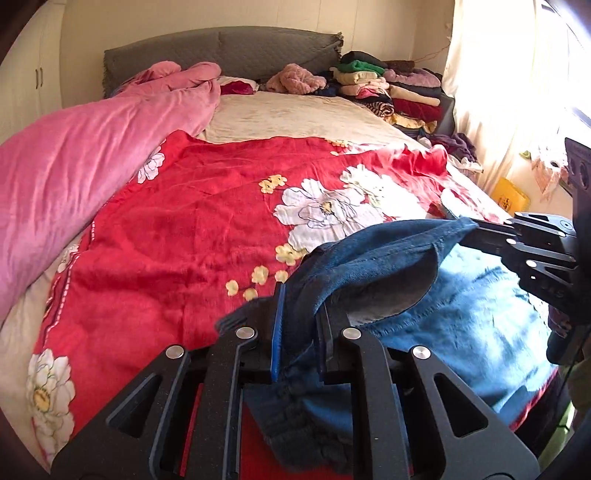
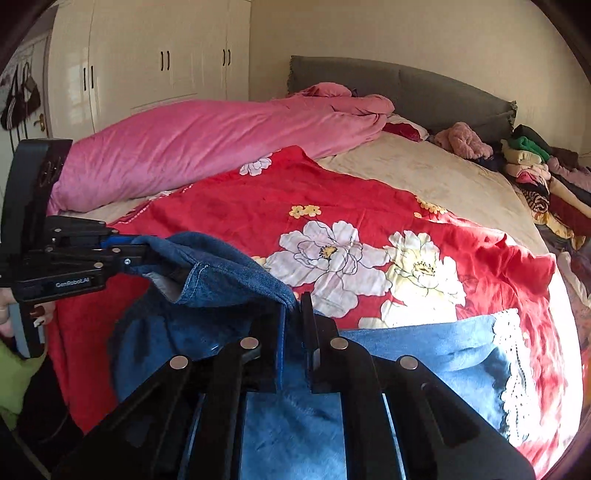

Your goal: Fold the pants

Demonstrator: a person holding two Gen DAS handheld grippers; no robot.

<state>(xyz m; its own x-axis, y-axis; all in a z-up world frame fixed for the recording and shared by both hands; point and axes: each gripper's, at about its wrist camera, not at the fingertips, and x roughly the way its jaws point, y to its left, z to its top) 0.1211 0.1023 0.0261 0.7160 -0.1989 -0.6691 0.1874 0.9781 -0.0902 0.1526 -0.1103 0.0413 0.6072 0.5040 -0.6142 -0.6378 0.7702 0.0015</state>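
Together, my left gripper (image 1: 299,317) and right gripper (image 2: 295,325), lower centre, pinch the jeans (image 2: 229,273) hem, lifting it to fold.

Bedroom with a wide bed under strong daylight

A grey padded headboard (image 1: 221,50) stands against a cream wall (image 2: 406,33), and a cream wardrobe (image 2: 147,62) with dark handles fills the wall beside the bed. The mattress carries a beige sheet (image 1: 295,114), a red floral blanket (image 1: 184,229) and a bunched pink duvet (image 1: 74,155). Stacks of folded clothes (image 1: 388,88) sit by the headboard. Bright light comes through a pale curtain (image 1: 491,92). Bags (image 2: 22,96) hang beside the wardrobe.
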